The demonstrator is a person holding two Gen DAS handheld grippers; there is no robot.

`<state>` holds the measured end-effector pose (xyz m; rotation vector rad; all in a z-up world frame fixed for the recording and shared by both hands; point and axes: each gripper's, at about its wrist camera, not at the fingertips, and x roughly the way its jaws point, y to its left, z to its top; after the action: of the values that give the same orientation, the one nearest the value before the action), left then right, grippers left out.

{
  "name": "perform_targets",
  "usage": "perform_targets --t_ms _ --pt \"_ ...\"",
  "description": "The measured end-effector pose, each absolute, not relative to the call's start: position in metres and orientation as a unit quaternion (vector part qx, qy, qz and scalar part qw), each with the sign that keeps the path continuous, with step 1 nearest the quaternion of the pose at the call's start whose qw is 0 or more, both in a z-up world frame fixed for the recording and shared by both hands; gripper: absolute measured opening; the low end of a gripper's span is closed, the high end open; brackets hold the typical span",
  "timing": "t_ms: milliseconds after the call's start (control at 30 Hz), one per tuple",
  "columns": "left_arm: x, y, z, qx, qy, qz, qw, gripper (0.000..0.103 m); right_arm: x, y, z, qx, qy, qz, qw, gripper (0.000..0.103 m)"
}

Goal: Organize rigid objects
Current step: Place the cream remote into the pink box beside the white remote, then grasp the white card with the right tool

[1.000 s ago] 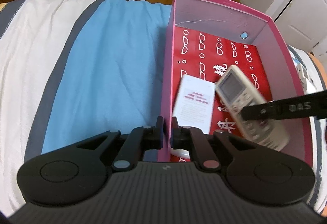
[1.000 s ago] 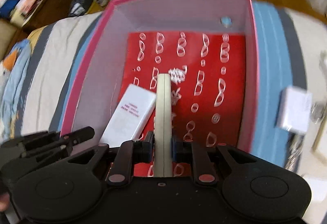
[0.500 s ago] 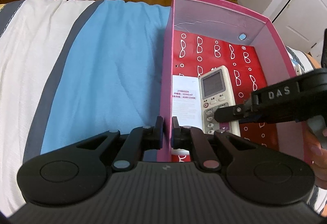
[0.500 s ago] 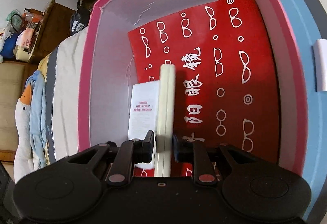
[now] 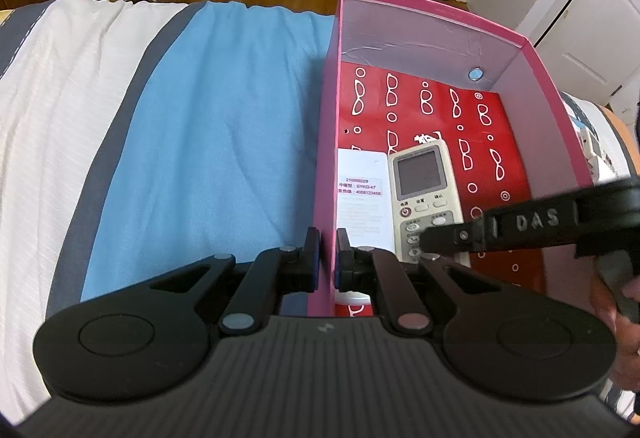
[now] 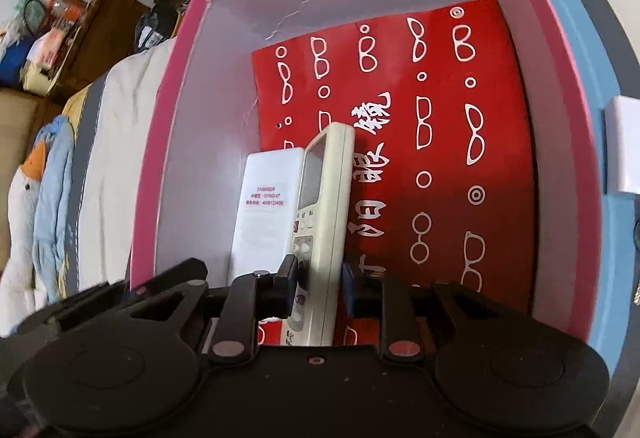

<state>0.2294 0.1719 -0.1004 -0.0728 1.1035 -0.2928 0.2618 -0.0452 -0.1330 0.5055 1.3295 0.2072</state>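
Remote control (image 5: 424,198): lower end hidden behind the right gripper (image 5: 424,242) and the left gripper (image 5: 325,258) body. White flat box (image 6: 266,206): near end covered by gripper linkage. Small white object (image 6: 624,146) outside the pink box (image 6: 168,142): cut off by frame edge, unidentifiable.

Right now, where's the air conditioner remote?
The air conditioner remote lies inside the pink box near its left wall, beside the white box, between the right gripper's loosened jaws.
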Motion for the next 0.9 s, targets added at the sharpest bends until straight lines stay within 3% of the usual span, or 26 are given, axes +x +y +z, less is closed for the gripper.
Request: perform_targets --t_ms 200,367,433,500,900 --pt "0.23 0.172 -0.101 -0.036 0.522 -0.137 0.841 0.006 0.239 -0.052 -0.086 0.139 0.577 0.13 0.794 0.039" --pt "0.231 0.171 -0.101 -0.035 0.524 -0.134 0.841 0.006 0.208 -0.088 -0.038 0.103 0.488 0.166 0.851 0.045" --pt "0.231 0.171 -0.101 -0.035 0.525 -0.133 0.84 0.006 0.192 -0.105 -0.026 0.088 0.443 0.164 0.877 0.054" --pt "0.232 0.171 -0.101 -0.035 0.527 -0.131 0.839 0.006 0.178 -0.127 -0.023 0.067 0.417 0.152 0.894 0.056" --pt "0.237 0.172 -0.101 -0.047 0.543 -0.125 0.829 0.006 0.138 -0.236 -0.069 0.052 0.516 0.108 0.848 0.056"
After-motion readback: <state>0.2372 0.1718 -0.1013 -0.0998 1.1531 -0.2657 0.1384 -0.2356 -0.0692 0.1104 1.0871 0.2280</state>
